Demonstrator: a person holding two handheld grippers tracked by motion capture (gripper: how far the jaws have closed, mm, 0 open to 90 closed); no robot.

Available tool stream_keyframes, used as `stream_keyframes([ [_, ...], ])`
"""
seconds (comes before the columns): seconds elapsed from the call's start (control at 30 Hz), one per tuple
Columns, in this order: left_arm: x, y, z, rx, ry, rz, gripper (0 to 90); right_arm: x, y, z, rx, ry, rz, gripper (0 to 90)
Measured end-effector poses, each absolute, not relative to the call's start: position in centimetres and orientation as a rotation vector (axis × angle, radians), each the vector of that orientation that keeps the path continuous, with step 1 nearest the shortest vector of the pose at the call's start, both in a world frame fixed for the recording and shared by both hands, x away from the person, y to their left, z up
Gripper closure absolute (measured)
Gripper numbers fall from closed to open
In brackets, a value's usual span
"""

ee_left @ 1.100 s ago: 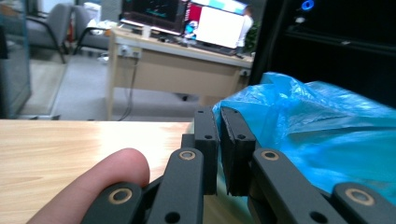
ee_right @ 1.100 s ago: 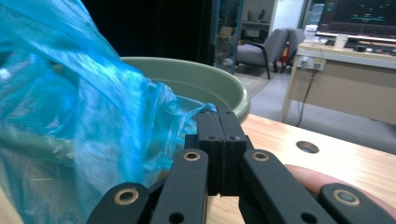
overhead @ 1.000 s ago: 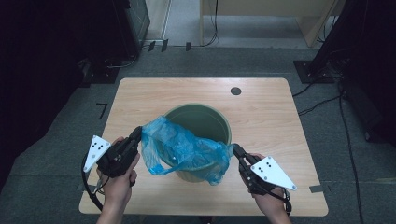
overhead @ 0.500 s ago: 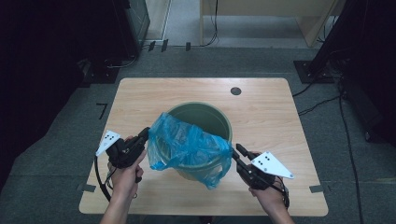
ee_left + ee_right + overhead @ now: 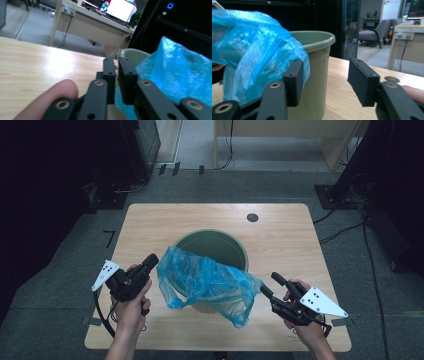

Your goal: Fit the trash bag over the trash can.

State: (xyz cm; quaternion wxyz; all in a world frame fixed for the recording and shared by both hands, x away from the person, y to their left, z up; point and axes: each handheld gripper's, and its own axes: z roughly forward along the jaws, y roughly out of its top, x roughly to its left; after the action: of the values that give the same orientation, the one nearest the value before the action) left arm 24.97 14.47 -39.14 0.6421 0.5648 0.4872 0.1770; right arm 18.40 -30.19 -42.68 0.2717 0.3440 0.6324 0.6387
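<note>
A green bin (image 5: pixel 226 245) stands mid-table with a blue plastic bag (image 5: pixel 210 280) draped over its near rim. My left gripper (image 5: pixel 151 261) is at the bag's left edge. In the left gripper view its jaws are almost together, blue film showing low between them, and the bag (image 5: pixel 175 75) bulges to their right in front of the bin (image 5: pixel 132 55). My right gripper (image 5: pixel 272 286) stands open at the bag's right tip. In the right gripper view its left finger (image 5: pixel 293 80) touches the hanging bag (image 5: pixel 257 50), and the bin's wall (image 5: pixel 317 82) shows between the jaws.
A light wooden table (image 5: pixel 150 230) carries the bin, with a round cable hole (image 5: pixel 252 217) at its far right. Beyond it lie grey carpet, cables and dark equipment. A desk with a monitor (image 5: pixel 120 10) stands farther off.
Both grippers drew the bag down and toward the near edge over the bin's rim. The right gripper's jaws have opened and let the bag's right edge go.
</note>
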Motion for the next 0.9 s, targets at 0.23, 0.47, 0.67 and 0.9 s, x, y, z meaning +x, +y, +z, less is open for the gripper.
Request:
stream_keyframes([
  [0.23,21.8,15.0,-37.9,1.248,0.994,0.5,53.3,18.4,-29.6,-42.7,0.967,1.68,1.645,55.8],
  [0.47,18.4,14.7,-37.2,1.269,0.855,0.588,45.2,18.5,-28.7,-42.6,0.976,1.667,1.613,58.6],
  [0.67,16.1,12.1,-38.3,1.35,0.743,0.592,31.3,18.6,-28.2,-42.6,1.006,1.664,1.584,62.5],
  [0.9,14.2,8.7,-39.9,1.501,0.602,0.622,20.7,18.7,-27.5,-42.8,1.026,1.683,1.579,68.6],
])
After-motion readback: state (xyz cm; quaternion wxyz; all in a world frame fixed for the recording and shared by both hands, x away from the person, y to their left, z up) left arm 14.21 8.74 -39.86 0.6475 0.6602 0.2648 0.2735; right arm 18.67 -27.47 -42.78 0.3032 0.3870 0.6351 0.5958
